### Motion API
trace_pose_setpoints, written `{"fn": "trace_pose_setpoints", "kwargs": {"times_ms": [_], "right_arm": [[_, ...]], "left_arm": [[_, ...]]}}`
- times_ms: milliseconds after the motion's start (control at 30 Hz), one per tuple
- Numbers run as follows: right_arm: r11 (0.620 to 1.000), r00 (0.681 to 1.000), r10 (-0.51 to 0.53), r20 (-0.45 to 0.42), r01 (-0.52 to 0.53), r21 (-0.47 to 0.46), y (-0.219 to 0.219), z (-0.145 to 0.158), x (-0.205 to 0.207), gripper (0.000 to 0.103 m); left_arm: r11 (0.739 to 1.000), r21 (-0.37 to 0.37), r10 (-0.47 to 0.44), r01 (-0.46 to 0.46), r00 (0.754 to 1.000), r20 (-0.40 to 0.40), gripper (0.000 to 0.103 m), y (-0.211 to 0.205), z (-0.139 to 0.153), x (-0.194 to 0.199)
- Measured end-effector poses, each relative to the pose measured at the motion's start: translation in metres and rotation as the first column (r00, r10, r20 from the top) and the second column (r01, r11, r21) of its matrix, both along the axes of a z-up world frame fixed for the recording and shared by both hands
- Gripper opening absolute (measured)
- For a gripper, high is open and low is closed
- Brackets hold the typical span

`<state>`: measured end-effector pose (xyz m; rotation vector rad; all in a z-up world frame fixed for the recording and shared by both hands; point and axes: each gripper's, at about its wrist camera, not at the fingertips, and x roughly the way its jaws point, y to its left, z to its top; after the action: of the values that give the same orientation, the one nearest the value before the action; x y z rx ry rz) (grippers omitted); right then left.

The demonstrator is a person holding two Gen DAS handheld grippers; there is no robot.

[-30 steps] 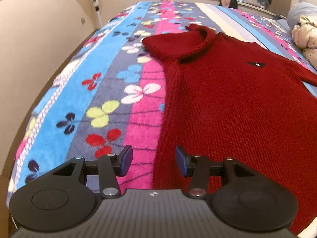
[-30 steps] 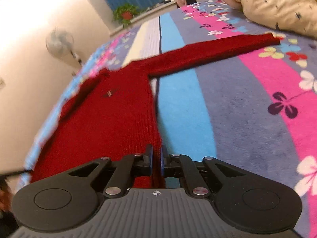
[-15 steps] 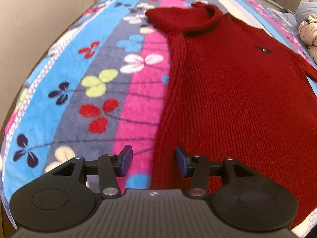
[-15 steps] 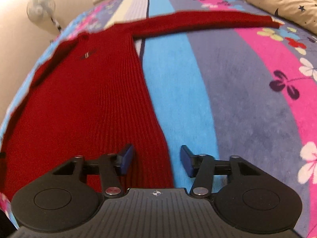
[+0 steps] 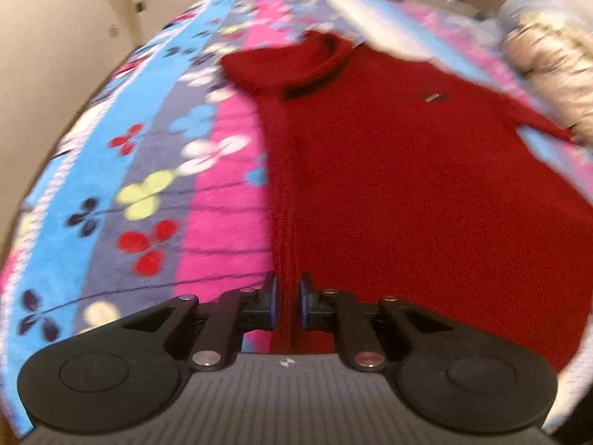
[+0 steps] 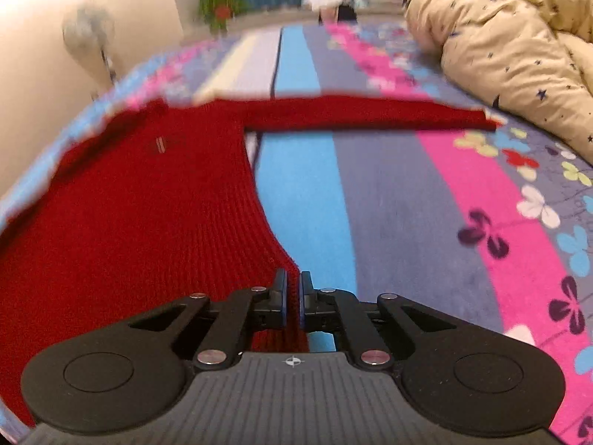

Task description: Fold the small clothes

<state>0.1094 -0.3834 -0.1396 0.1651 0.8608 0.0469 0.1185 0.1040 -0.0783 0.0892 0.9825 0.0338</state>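
- Two claws grip the same garment, one at each lower corner of a red knitted sweater (image 5: 389, 193).
- Left claw (image 5: 287, 306): its jaws have just been closing and now pinch a ridge of the sweater's left side edge near the hem, the blue pads pressed on the knit.
- Right claw (image 6: 292, 304): its jaws have just opened and closed again and now stand almost together, clamped on a thin fold of the sweater's right side edge near the hem.
- From the left claw the sweater runs away flat across the bed, front side up, with a small dark badge (image 5: 431, 97) on the chest and a thick rolled collar (image 5: 315, 63) at the far end.
- In the right wrist view one sleeve (image 6: 370, 115) lies stretched straight out to the right across the bedcover.
- The striped bedcover (image 5: 148, 170) under it has blue, grey and pink bands with clover-shaped flowers.
- A cream quilt with dark stars (image 6: 519, 48) lies heaped near the sleeve's cuff, at the far right of the bed.
- Beyond the bed stand a fan (image 6: 89, 37) by the wall and a potted plant (image 6: 220, 9) on the sill, both blurred.
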Motion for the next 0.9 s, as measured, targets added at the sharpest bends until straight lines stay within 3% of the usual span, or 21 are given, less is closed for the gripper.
{"fn": "trace_pose_setpoints", "kwargs": {"times_ms": [33,100,167,233,300,333,400,433,500,567,667,900], "right_arm": [[0.998,1.0,-0.012,0.002,0.012,-0.055,0.004,0.0,0.0,0.006],[0.982,0.996,-0.049,0.076,0.062,-0.177,0.014,0.008,-0.001,0.008],[0.995,0.982,-0.04,0.184,0.056,-0.086,0.014,0.024,-0.008,0.026],[1.0,0.971,0.009,0.241,-0.011,0.005,0.02,0.031,-0.012,0.04],[0.995,0.973,0.08,0.214,-0.091,0.043,0.031,0.025,-0.006,0.042],[0.991,0.98,0.112,0.163,-0.122,0.056,0.037,0.018,0.001,0.042],[0.986,0.987,0.162,-0.021,-0.162,0.032,0.049,-0.007,0.018,0.042],[0.988,0.985,0.156,-0.078,-0.157,-0.006,0.053,-0.017,0.023,0.042],[0.989,0.988,0.144,-0.046,-0.145,-0.014,0.057,-0.011,0.027,0.042],[0.989,0.988,0.144,0.061,-0.142,-0.033,0.061,0.004,0.027,0.043],[0.991,0.983,0.137,0.124,-0.136,-0.023,0.067,0.014,0.034,0.043],[0.98,0.967,0.166,0.194,-0.184,0.078,0.083,0.026,0.058,0.043]], "left_arm": [[1.0,0.017,0.024,-0.024,1.0,0.004,0.015,0.002,0.0,0.002],[0.999,0.015,0.035,-0.036,0.996,0.088,0.019,0.005,0.012,-0.003],[1.0,-0.029,0.012,-0.007,0.984,0.18,0.033,0.005,0.025,-0.01],[0.998,-0.061,-0.021,0.034,0.979,0.202,0.037,0.001,0.028,-0.012],[0.997,-0.038,-0.059,0.065,0.988,0.142,0.038,-0.005,0.017,-0.006],[0.997,-0.007,-0.073,0.074,0.995,0.072,0.04,-0.009,0.005,0.0],[0.995,0.064,-0.066,0.073,0.992,-0.111,0.041,-0.014,-0.026,0.012],[0.994,0.081,-0.061,0.071,0.991,-0.122,0.041,-0.013,-0.03,0.013],[0.994,0.07,-0.078,0.081,0.996,-0.041,0.041,-0.014,-0.017,0.011],[0.997,0.034,-0.071,0.07,0.997,0.038,0.043,-0.012,-0.003,0.008],[1.0,0.008,-0.024,0.024,0.995,0.101,0.043,-0.011,0.013,0.02],[0.996,-0.086,-0.003,0.02,0.98,0.199,0.043,-0.043,0.069,0.116]]}}
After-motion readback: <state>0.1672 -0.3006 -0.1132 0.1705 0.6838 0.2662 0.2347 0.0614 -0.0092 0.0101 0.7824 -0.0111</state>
